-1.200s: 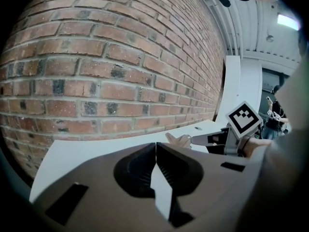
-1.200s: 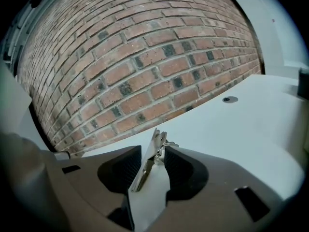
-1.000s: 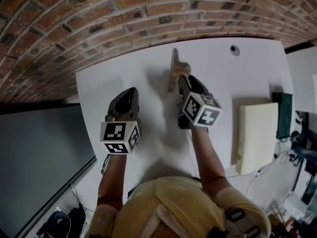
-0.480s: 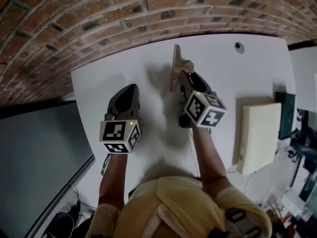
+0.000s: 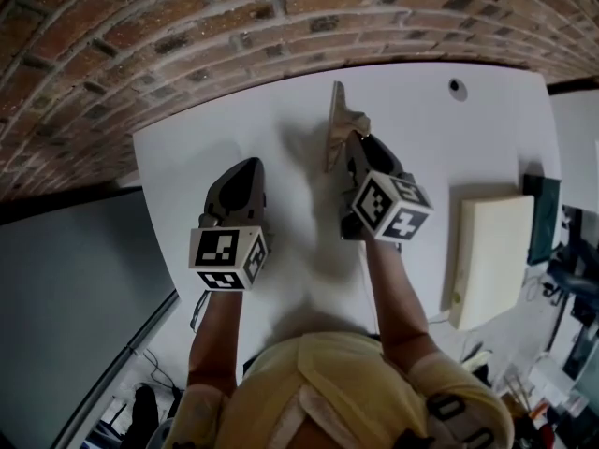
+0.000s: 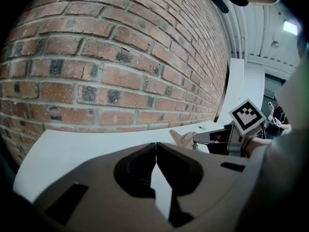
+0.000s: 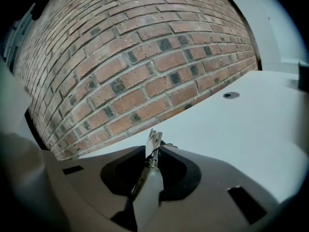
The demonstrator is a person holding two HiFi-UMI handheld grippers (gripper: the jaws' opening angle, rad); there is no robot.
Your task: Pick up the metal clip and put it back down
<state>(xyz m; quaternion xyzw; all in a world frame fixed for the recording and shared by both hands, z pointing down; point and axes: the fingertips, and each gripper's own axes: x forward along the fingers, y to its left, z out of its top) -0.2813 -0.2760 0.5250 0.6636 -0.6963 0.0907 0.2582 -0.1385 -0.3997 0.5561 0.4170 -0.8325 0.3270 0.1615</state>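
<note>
Right gripper (image 5: 354, 144): at the far middle of the white table (image 5: 440, 148), jaws closing on the metal clip (image 5: 339, 124). In the right gripper view the clip (image 7: 153, 144) stands on edge between the two jaw tips, which sit tight on either side of it, and its upper end pokes out past them. From the head view the clip stands upright on the tabletop, leaning slightly, just short of the brick wall (image 5: 187, 45).

Left gripper (image 5: 247, 166): jaws pressed together with nothing between them, confirmed in its own view (image 6: 155, 149). It is parked on bare table to the left of the right gripper, well apart from the clip.

Surroundings: a small dark round hole (image 5: 457, 88) in the tabletop sits to the right of the clip, near the wall. A cream block (image 5: 491, 251) lies at the table's right side, with a dark green object (image 5: 540, 218) just beside it. A grey panel (image 5: 75, 288) is off the table's left edge. The table around the clip is bare, and only the wall is close behind it.
</note>
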